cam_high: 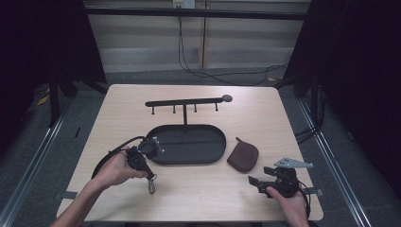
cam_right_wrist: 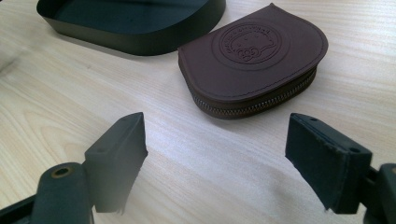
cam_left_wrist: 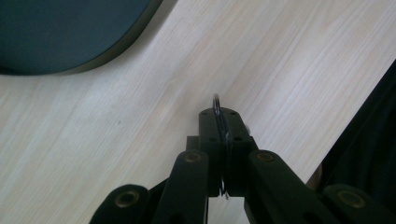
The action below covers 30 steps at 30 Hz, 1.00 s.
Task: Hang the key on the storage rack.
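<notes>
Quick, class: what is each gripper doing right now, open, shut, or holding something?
Left gripper: shut on a thin metal key ring with a dangling clip.
Right gripper: open, holding nothing, facing the brown leather zip pouch.

Bare table (cam_high: 198, 194) spans the lower middle of the high view; the oval tray (cam_high: 189, 144), hook rack (cam_high: 185, 101) and brown pouch (cam_high: 243, 156) block the centre.

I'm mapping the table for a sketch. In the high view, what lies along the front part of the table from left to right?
Left tongs shut on a key ring → black oval tray → brown zip pouch → right tongs, open.
</notes>
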### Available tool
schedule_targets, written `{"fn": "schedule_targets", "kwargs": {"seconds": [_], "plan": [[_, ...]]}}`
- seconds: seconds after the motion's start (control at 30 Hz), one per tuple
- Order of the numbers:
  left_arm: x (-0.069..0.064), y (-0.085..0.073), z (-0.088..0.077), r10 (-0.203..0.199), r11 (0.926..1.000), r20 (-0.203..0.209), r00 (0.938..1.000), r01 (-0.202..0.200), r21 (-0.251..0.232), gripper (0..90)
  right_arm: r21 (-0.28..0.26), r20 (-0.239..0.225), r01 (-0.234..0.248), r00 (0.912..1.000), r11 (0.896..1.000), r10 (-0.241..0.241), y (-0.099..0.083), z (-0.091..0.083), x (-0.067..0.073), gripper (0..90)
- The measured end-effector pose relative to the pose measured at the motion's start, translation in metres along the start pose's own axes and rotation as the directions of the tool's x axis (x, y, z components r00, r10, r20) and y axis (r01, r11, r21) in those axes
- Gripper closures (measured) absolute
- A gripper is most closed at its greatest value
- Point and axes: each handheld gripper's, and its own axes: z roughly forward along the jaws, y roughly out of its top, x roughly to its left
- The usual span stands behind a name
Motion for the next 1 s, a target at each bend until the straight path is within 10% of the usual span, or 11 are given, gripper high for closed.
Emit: {"fn": "schedule_targets", "kwargs": {"seconds": [1.0], "plan": [[0.002,0.006,-0.051,0.015,0.9992,-0.057,0.9982,-0.017,-0.035,89.3,0.011,-0.010,-0.001,0.9999,1.000,0.001,0.000,0.000,0.000,20.0]]}}
